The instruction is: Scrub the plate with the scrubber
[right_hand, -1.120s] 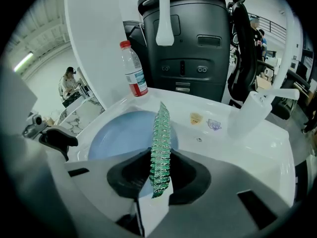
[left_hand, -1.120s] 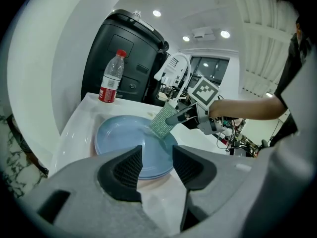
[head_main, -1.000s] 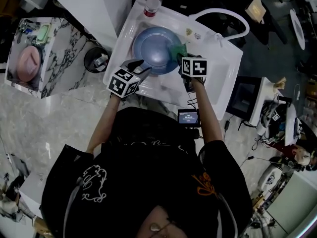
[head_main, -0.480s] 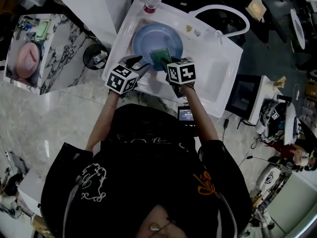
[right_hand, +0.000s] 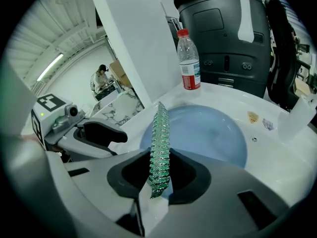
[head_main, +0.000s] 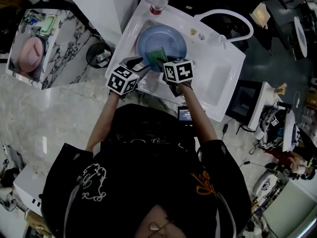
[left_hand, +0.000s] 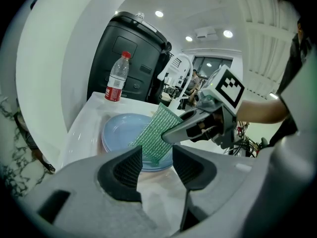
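Scrubber pinched upright in right tool, over blue plate in sink, left tool spread nearby

One white sink is holding one blue plate. One green scrubber is hanging over that plate, inside the sink. One capped bottle is standing on the sink's far rim. Two grippers are hovering at the sink's near rim: the left gripper and the right gripper. One person is standing before the sink.
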Demonstrator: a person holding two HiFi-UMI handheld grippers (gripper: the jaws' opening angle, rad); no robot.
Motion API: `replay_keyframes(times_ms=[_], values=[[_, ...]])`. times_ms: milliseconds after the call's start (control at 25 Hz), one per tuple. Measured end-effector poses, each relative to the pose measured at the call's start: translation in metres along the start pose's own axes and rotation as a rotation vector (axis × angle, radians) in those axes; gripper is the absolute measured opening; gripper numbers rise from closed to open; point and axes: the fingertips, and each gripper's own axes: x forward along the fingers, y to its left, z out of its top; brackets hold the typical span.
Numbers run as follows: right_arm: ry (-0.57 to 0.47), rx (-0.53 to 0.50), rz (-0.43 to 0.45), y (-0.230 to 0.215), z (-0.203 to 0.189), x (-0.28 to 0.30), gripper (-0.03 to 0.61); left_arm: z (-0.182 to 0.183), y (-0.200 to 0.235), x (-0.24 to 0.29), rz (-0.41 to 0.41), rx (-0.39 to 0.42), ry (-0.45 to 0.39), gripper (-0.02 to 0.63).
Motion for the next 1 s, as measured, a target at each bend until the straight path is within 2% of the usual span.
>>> replay_keyframes(times_ms=[200,440,640,800,1000], values=[[-0.039,0.079,-0.023,-0.017,0.021,0.002,0.091,0.001,0.004,-0.001,0.0,0.003,-0.001,0.186],[-0.046,0.17,0.06,-0.009,0.042,0.022,0.091,0.002,0.005,0.001,-0.004,0.005,0.005,0.186],[0.006,0.228,0.088,-0.011,0.034,0.043,0.091,0.001,0.006,0.001,-0.006,0.003,0.012,0.186],[-0.002,0.314,0.089,-0.029,0.032,0.045,0.091,-0.001,0.008,0.001,-0.009,0.002,0.019,0.186],[-0.024,0.382,0.049,-0.06,0.025,0.034,0.091,-0.002,0.011,0.002,-0.01,0.002,0.024,0.186]])
